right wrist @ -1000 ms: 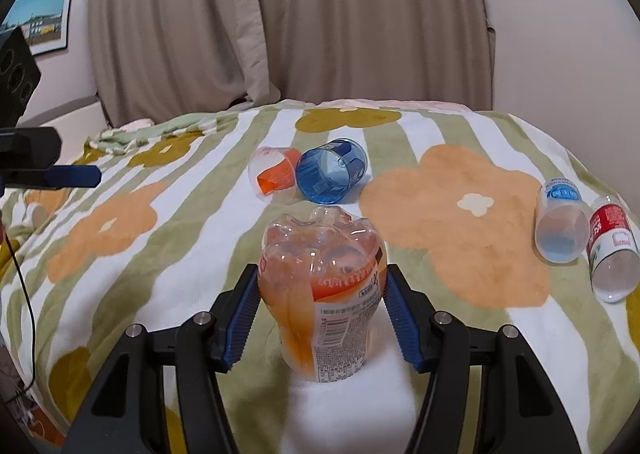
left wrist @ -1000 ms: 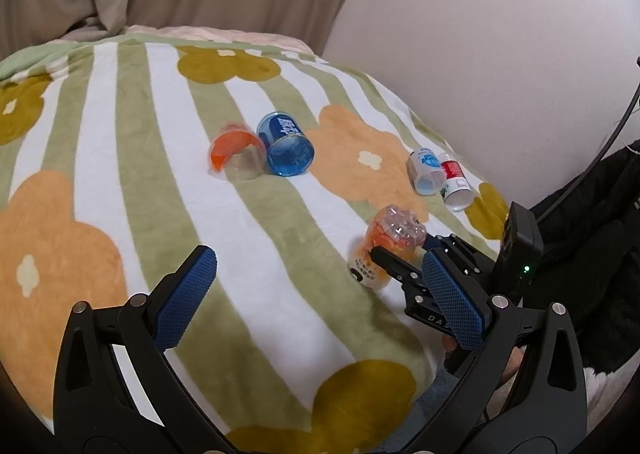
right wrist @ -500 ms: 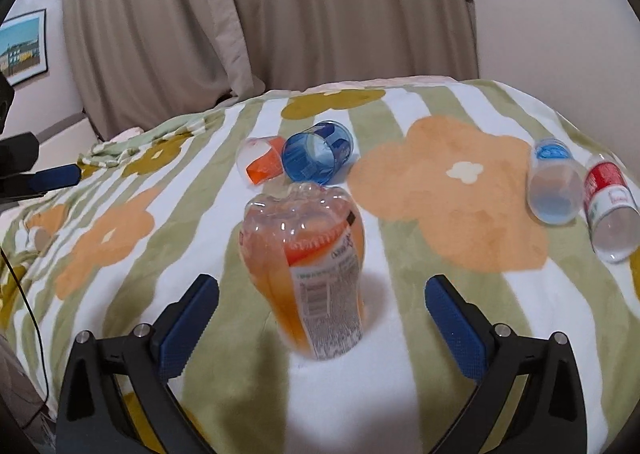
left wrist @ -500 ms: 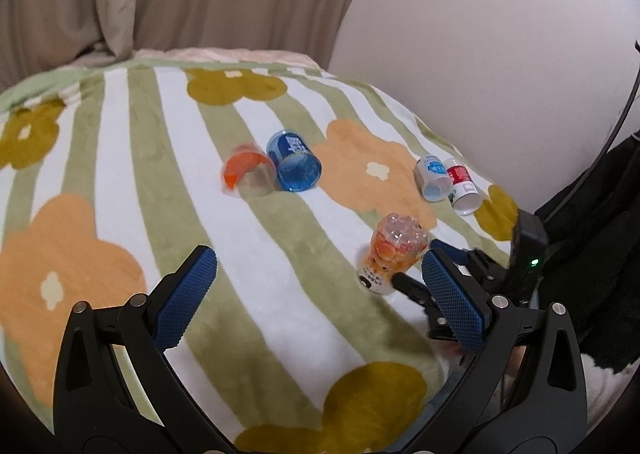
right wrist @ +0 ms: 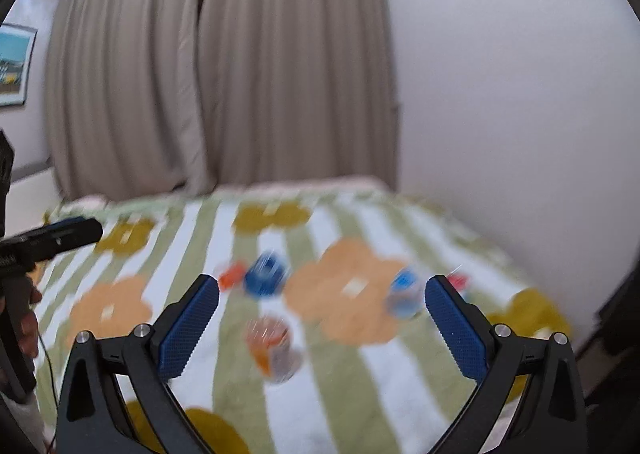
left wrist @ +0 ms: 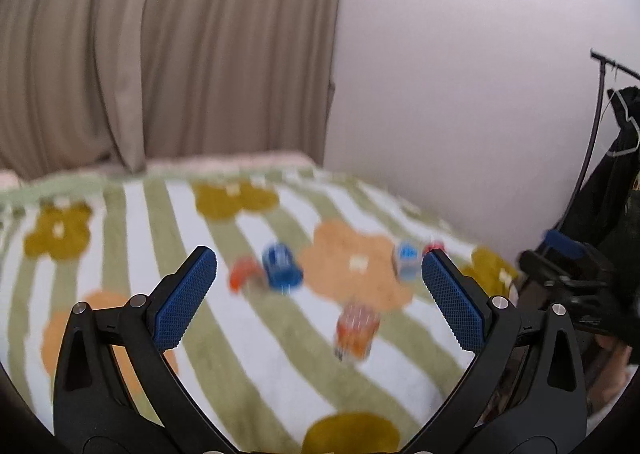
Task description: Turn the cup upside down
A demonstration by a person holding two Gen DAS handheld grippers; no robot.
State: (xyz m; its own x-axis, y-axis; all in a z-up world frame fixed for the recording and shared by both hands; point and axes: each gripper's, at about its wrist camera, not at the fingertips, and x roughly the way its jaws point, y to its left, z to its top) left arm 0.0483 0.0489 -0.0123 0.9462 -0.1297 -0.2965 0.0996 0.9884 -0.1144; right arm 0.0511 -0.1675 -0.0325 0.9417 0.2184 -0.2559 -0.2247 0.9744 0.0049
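The clear orange cup (right wrist: 274,348) stands upside down on the flowered blanket (right wrist: 360,394), its lobed base on top; it also shows in the left wrist view (left wrist: 356,330). Both views are blurred by motion. My right gripper (right wrist: 322,328) is open and empty, pulled back and raised above the cup. My left gripper (left wrist: 318,300) is open and empty, well back from the cup. The right gripper also shows at the right edge of the left wrist view (left wrist: 568,266).
A blue cup (right wrist: 264,274) and an orange-and-clear cup (right wrist: 232,276) lie on their sides farther back. Two small bottles, blue-labelled (right wrist: 404,294) and red-labelled (right wrist: 458,280), lie at the right. Curtains and a white wall stand behind the bed. Dark clothes hang at the right (left wrist: 616,182).
My right gripper let go of the orange cup and drew back and up. Both grippers have risen and tilted up, so the cups look smaller and lower in view.
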